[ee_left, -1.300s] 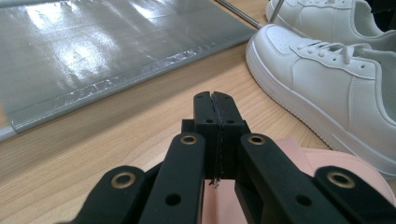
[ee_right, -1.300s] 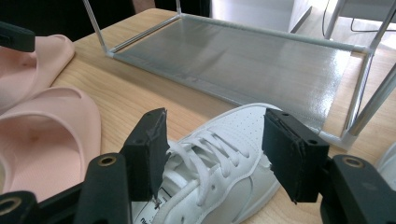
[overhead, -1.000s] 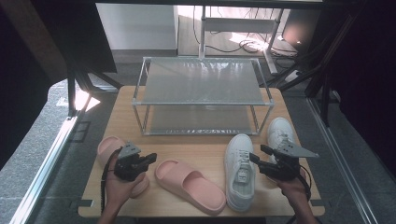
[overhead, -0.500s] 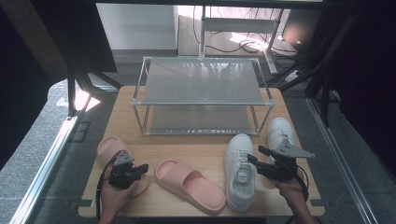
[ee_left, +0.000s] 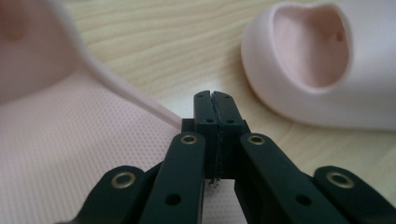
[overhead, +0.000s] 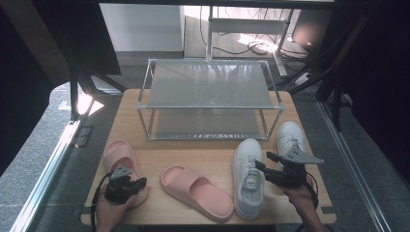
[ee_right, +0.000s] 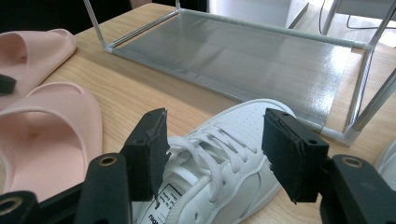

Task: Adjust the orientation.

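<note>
Pale wood table top [overhead: 145,121] under everything, seen from the high view. At far left, a soft pink rubber slide sandal [overhead: 118,154], heel end under the left gripper [overhead: 138,186]; jaws pressed fully together with nothing between them, tips hovering at the sandal's inner edge in the left gripper view, over the dotted footbed [ee_left: 60,140]. Just to the right, apart from the first, a second pink slide sandal [overhead: 198,191] lying at a slant, toe opening [ee_left: 313,46] facing the shut jaws. Behind both, a two-tier metal-framed shoe rack with grey shelves [overhead: 208,96], standing across the far half of the table and barring the way forward. Further right, a white lace-up sneaker [overhead: 249,176], toe toward the rack. Right gripper [overhead: 263,162] with jaws spread wide on either side of the sneaker's laces [ee_right: 210,149], pads clear of it, gripping nothing. Beside that hand, at far right, a second white sneaker [overhead: 289,137], close to the rack's corner post.
</note>
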A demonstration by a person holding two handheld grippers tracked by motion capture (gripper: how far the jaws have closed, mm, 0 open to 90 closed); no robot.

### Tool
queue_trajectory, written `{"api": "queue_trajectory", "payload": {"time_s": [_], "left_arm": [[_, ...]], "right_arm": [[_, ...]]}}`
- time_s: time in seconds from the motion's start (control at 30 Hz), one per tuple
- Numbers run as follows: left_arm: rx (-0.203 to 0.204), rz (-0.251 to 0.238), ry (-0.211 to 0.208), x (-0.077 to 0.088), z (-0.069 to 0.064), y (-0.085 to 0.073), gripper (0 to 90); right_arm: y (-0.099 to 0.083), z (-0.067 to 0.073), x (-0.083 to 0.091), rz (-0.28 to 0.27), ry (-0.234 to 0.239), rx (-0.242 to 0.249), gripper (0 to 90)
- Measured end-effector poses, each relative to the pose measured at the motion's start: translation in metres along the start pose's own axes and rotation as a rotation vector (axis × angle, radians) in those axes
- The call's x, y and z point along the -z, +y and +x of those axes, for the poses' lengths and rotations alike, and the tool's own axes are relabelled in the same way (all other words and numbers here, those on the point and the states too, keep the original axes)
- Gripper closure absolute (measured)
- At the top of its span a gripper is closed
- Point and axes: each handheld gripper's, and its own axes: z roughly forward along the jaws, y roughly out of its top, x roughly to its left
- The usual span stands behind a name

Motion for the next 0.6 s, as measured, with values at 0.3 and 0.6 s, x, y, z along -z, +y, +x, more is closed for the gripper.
{"api": "queue_trajectory", "payload": {"time_s": [0.3, 0.6], "left_arm": [[0.010, 0.027, 0.029, 0.025, 0.010, -0.019, 90.0], [0.026, 0.044, 0.029, 0.036, 0.020, -0.024, 90.0]], "right_arm": [[0.000, -0.001, 0.001, -0.004, -0.006, -0.004, 41.4], [-0.001, -0.003, 0.000, 0.003, -0.010, -0.011, 41.4]]}}
